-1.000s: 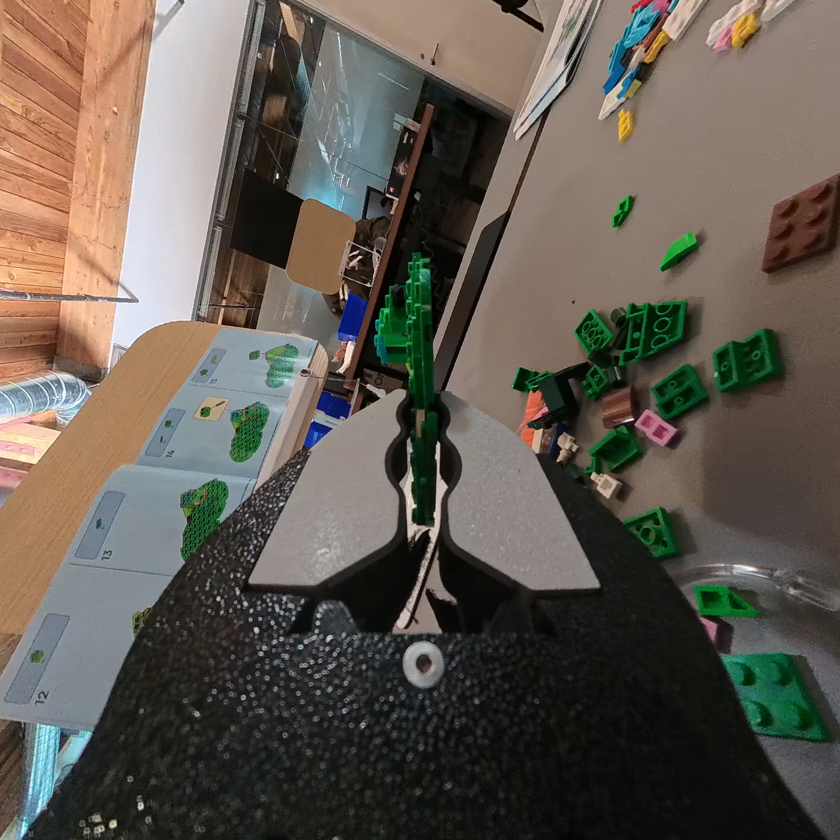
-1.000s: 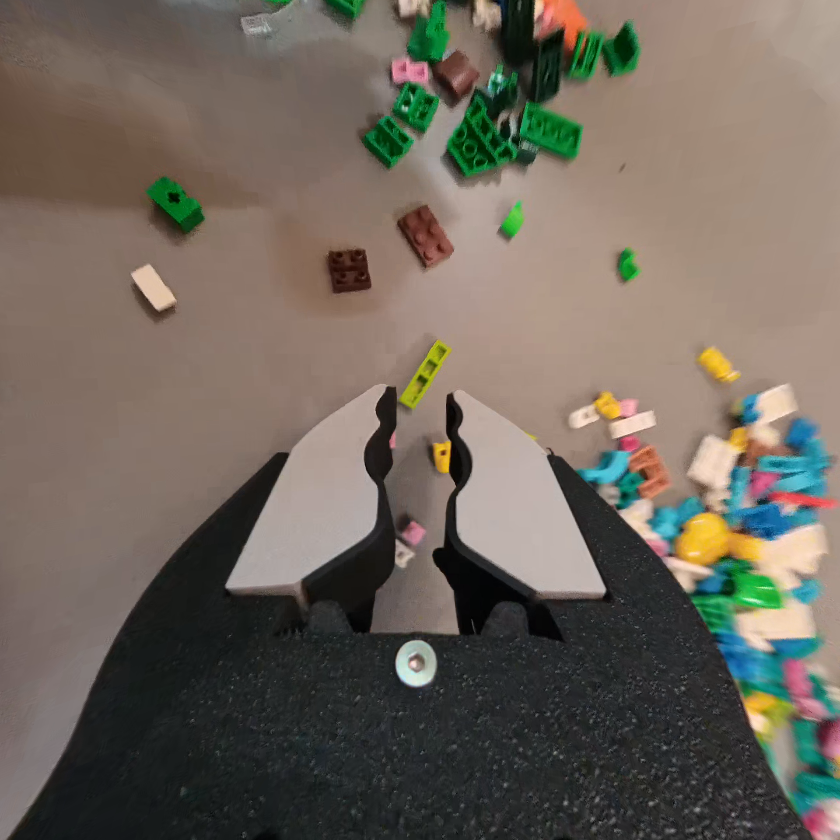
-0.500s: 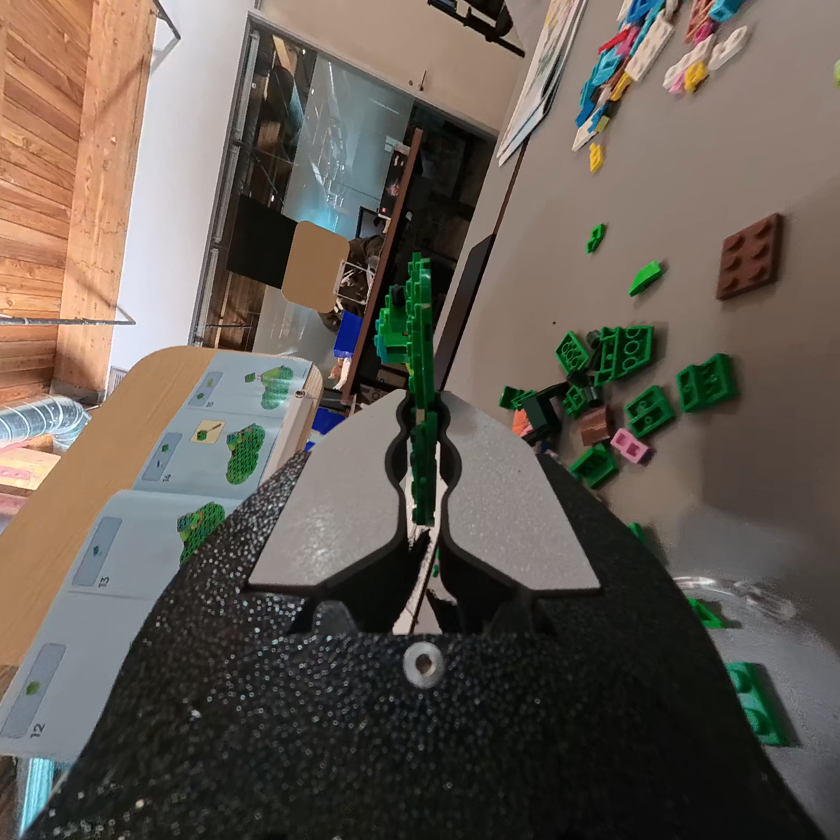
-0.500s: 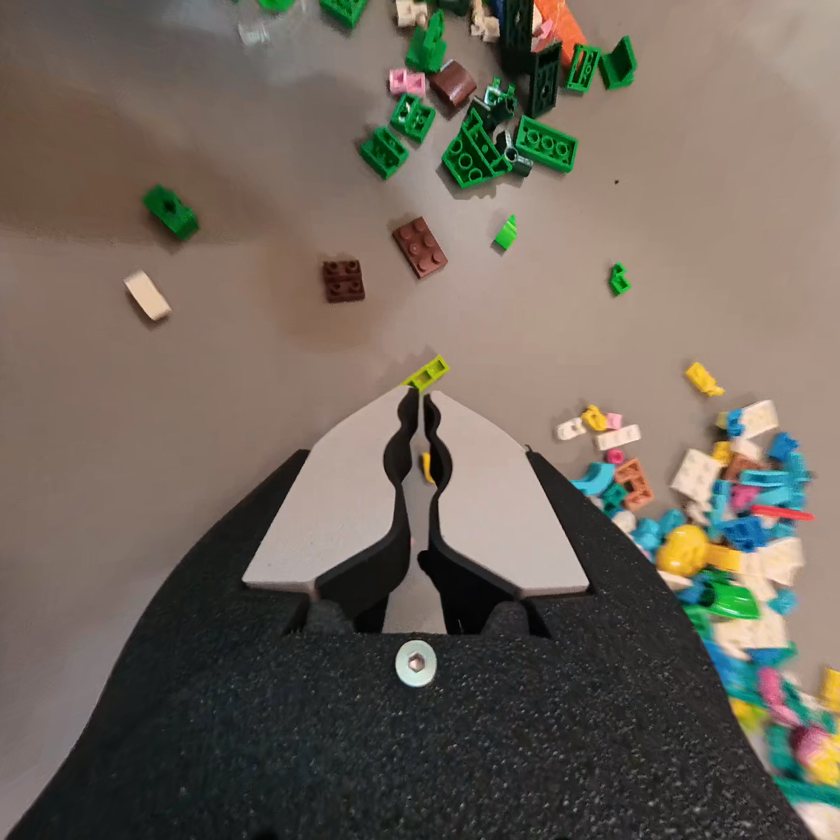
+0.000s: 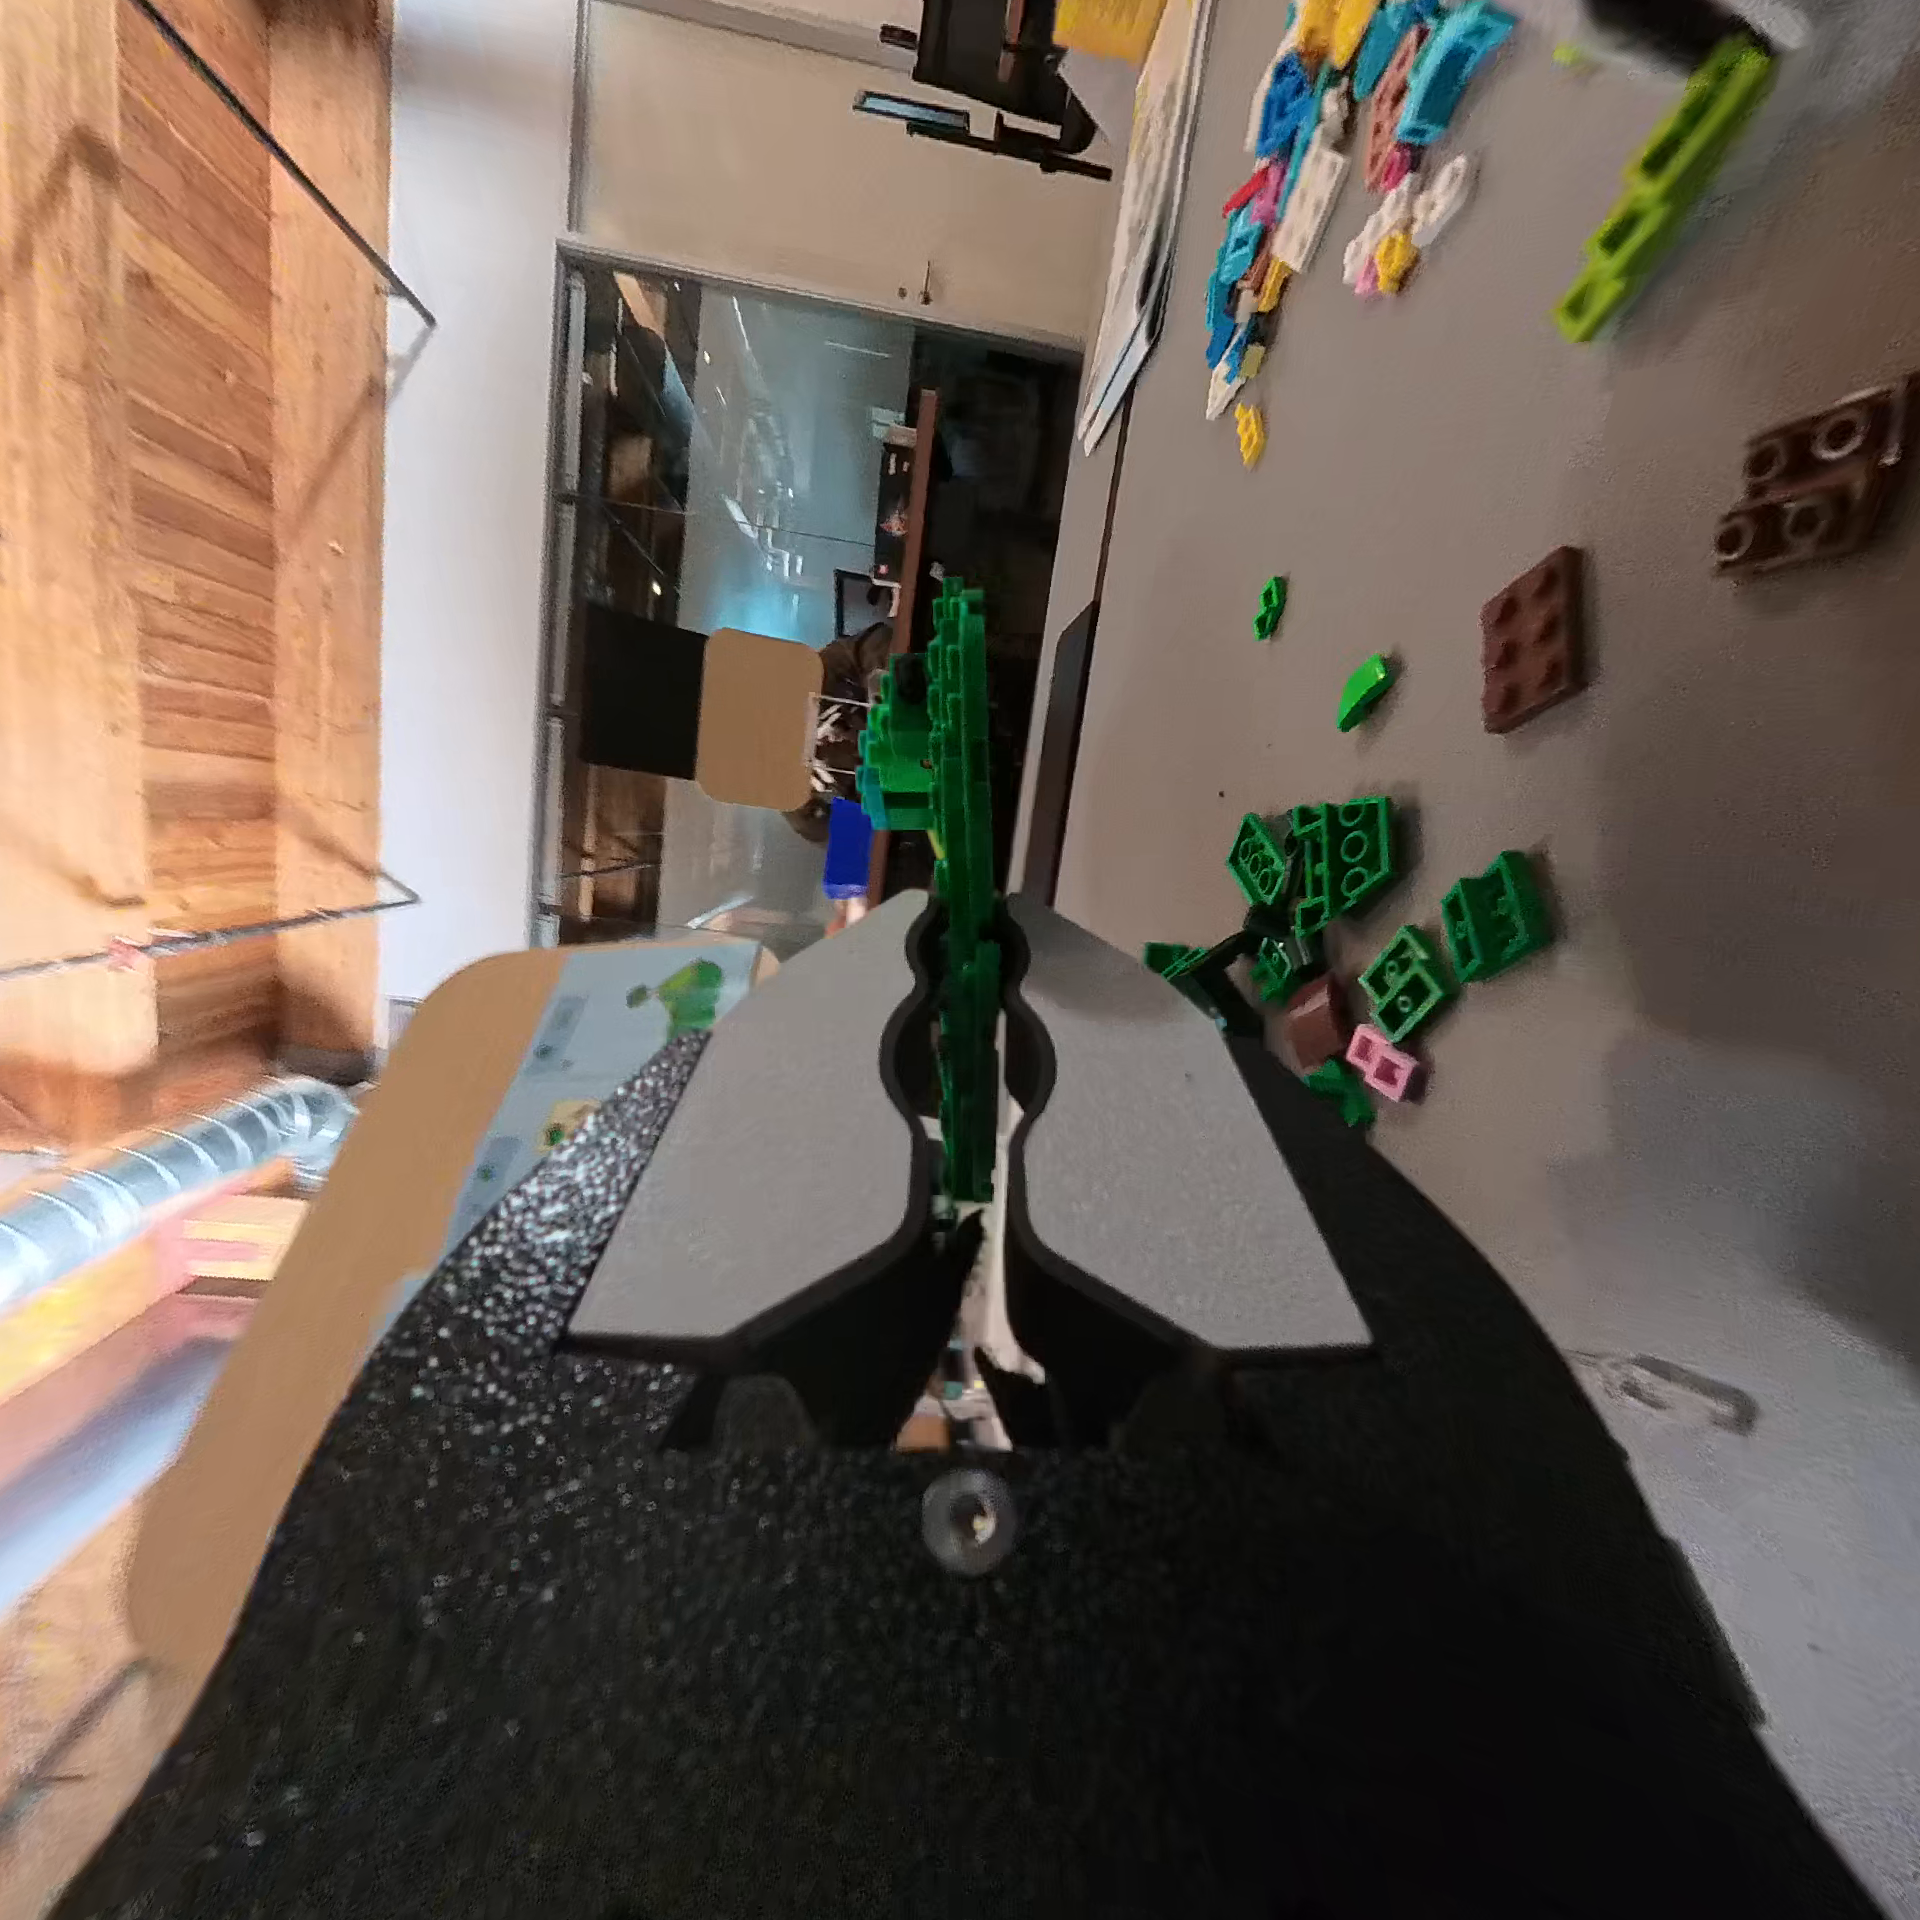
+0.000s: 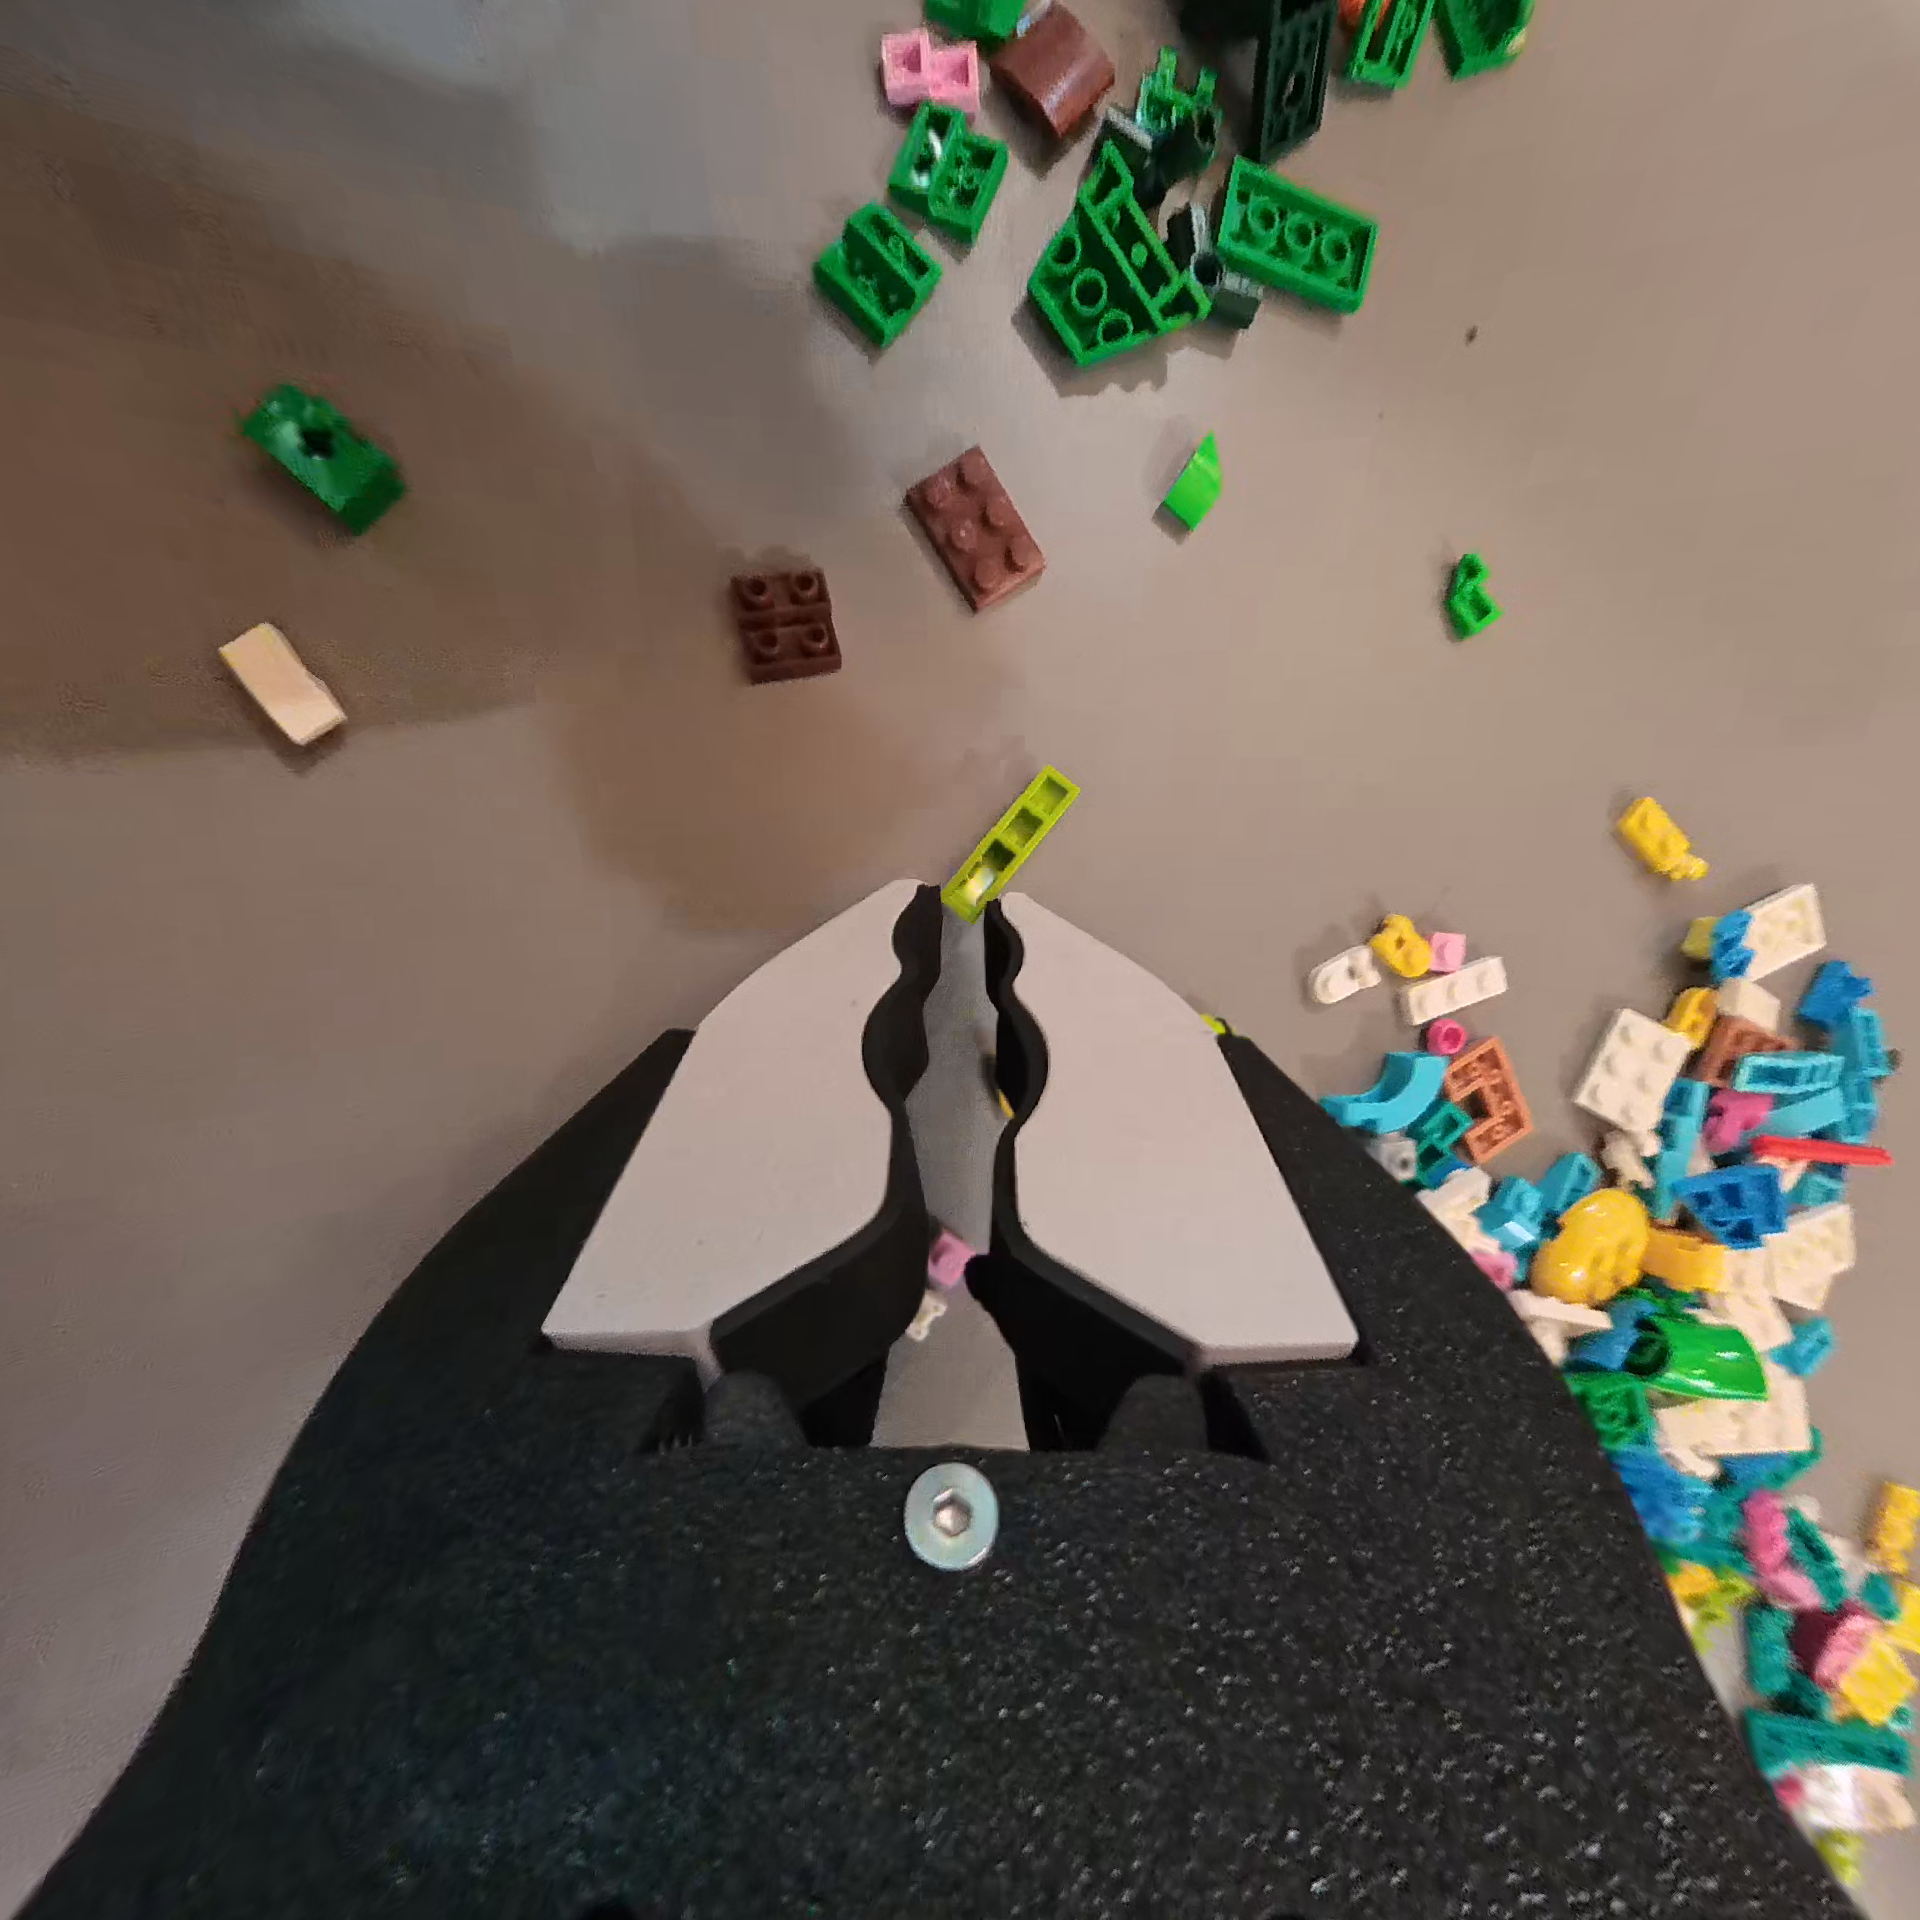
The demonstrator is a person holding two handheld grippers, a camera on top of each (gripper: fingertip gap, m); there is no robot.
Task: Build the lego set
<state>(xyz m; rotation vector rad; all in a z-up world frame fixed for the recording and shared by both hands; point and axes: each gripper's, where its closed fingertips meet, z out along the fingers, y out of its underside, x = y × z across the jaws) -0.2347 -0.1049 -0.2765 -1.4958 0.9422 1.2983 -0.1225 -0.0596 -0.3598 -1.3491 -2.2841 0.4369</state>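
In the left wrist view we see the green build, a flat stack of green plates with a small blue and green lump on one side; it stands on edge between the fingers of the left claw, which is clenched on it, and it is held up off the grey worktop. In the right wrist view the right claw pinches one end of a lime green strip at its very tips; the strip points forward and to the right, above the worktop; the same strip appears blurred at the top right corner of the left wrist view.

Beyond the strip lie two brown pieces, a flat brown plate and a small brown square block, near each other but apart; further on there is a cluster of green bricks, with a pink piece just beside it. A single green block and a cream piece lie well apart on the left. On the right a pile of mixed coloured pieces, blue, white, yellow and pink, is spread. In the left wrist view an open instruction booklet rests on a wooden surface beside the claw.
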